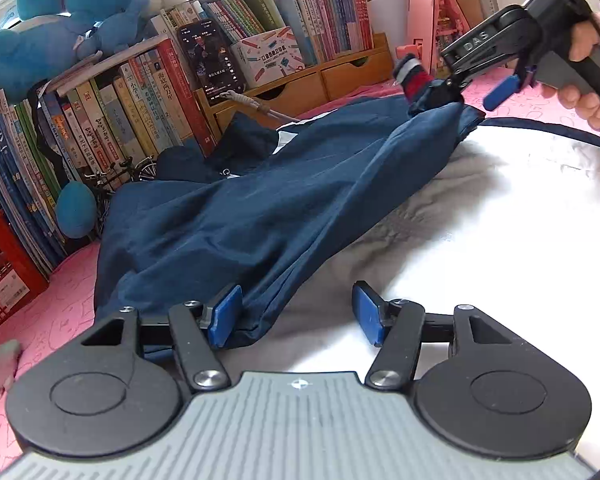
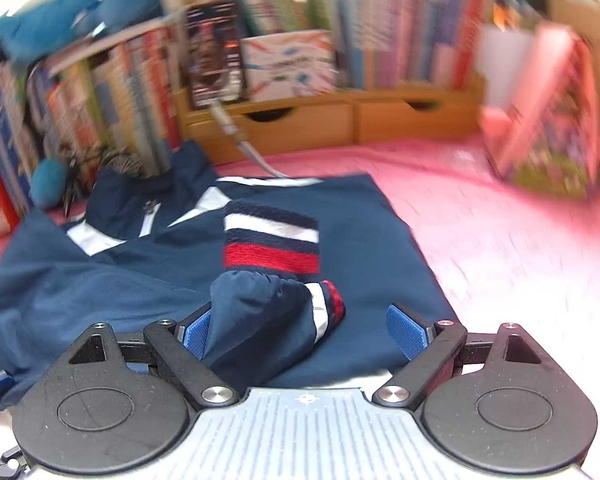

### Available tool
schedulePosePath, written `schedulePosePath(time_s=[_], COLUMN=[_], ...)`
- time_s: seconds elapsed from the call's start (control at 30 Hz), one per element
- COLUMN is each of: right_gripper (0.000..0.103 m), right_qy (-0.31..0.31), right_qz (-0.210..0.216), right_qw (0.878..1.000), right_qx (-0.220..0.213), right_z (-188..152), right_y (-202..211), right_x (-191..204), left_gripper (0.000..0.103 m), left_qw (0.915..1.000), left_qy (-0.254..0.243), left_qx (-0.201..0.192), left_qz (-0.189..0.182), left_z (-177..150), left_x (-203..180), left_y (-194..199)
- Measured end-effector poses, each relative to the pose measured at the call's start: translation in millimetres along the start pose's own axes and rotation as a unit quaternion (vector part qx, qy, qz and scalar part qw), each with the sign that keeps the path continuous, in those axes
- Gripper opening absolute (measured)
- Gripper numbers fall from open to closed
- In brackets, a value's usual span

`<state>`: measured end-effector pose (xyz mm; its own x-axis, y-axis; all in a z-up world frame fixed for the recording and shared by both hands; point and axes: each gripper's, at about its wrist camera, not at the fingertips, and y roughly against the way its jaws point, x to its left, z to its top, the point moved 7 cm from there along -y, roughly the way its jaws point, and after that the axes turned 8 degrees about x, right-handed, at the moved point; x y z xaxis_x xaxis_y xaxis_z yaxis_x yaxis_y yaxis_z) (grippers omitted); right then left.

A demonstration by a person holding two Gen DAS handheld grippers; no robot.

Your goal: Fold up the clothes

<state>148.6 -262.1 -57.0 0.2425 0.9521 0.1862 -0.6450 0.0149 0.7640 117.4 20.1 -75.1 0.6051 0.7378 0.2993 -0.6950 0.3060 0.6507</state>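
A navy jacket [image 1: 240, 216] with white panels lies spread on a silver mat [image 1: 480, 220]. My left gripper [image 1: 296, 316] is open at its near hem; the cloth edge rests against the left pad [image 1: 224, 316], and the right pad stands apart over the mat. In the right wrist view the jacket [image 2: 100, 280] lies front up, one striped cuff [image 2: 272, 240] flat on its chest. My right gripper [image 2: 300, 330] is open around the other sleeve [image 2: 260, 320], which touches only the left pad [image 2: 198, 334]. From the left wrist view, the right gripper [image 1: 472, 92] holds that sleeve end raised at the far right.
A pink cover [image 1: 52, 320] lies under the mat. Rows of books [image 1: 140, 112], a wooden drawer unit [image 1: 300, 84], a propped phone [image 1: 210, 60] and a red crate [image 1: 0, 280] close off the far side. A blue plush toy [image 1: 60, 20] sits on top. A hand [image 1: 584, 40] grips the right tool.
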Motion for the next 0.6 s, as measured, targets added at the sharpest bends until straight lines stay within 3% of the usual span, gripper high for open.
schedulePosePath(time_s=[0.1,0.17,0.5,0.6], right_gripper=[0.092,0.092,0.095,0.095], right_qy=[-0.081,-0.118,-0.127,-0.142], right_qz=[0.063,0.079,0.029,0.040], right_qw=[0.994,0.989,0.992,0.989], right_qx=[0.025,0.033,0.006,-0.008], right_z=[-13,-20,-44,-43], right_y=[3,4,24,31], right_x=[-30,-43,-76,-88], left_gripper=[0.065,0.066,0.073,0.074], left_qw=[1.0000,0.9999,0.9994,0.9987], left_qy=[-0.003,-0.005,-0.012,-0.010], left_qx=[0.000,-0.001,-0.002,-0.004], left_qz=[0.009,0.015,0.034,0.051], left_z=[0,0,1,1], left_x=[0,0,-2,-1], left_y=[0,0,1,4])
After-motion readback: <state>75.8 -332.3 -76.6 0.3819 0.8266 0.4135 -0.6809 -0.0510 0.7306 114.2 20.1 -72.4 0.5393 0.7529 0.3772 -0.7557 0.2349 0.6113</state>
